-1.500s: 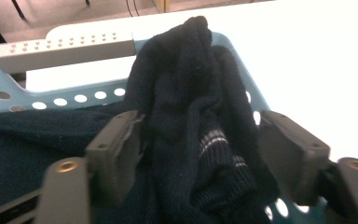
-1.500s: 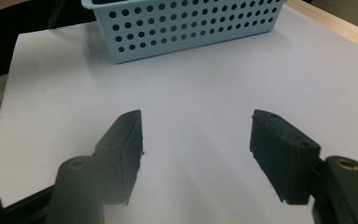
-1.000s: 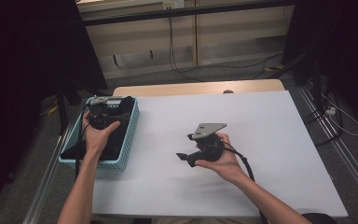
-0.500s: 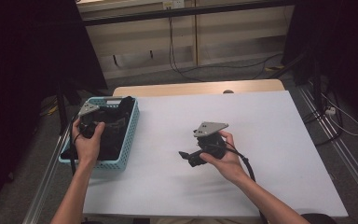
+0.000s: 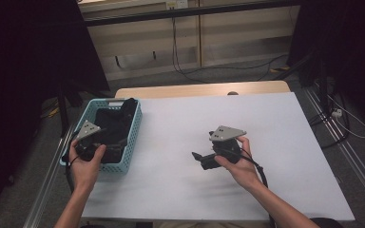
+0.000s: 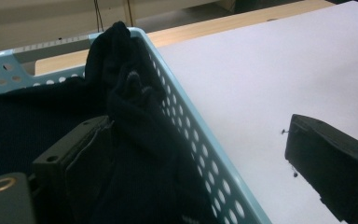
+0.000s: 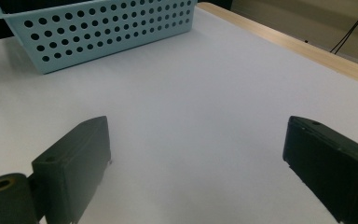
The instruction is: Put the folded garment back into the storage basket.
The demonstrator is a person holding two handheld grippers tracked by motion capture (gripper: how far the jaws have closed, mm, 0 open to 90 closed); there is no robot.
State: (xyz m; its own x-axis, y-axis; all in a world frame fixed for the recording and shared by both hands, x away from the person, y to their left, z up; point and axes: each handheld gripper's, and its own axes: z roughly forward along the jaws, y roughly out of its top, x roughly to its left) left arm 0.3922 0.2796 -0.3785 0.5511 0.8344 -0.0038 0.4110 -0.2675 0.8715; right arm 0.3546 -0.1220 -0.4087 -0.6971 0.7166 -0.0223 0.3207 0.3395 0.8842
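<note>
White table (image 5: 180, 190), wood far edge; dark cloth (image 6: 135, 140) in blue basket (image 5: 134, 134). Left hand-held gripper (image 5: 105, 137), right hand-held gripper (image 5: 196, 157): jaws wide apart, empty.

No text, label, brand, no. or sign can be read in any view. Nothing legible is found on the basket (image 5: 135, 130), the dark cloth (image 6: 135, 140), the table sheet (image 5: 266, 123), or the grey plates of the left gripper (image 5: 91, 137) & right gripper (image 5: 200, 159). Background shelving is too dim & small for lettering to be made out.
</note>
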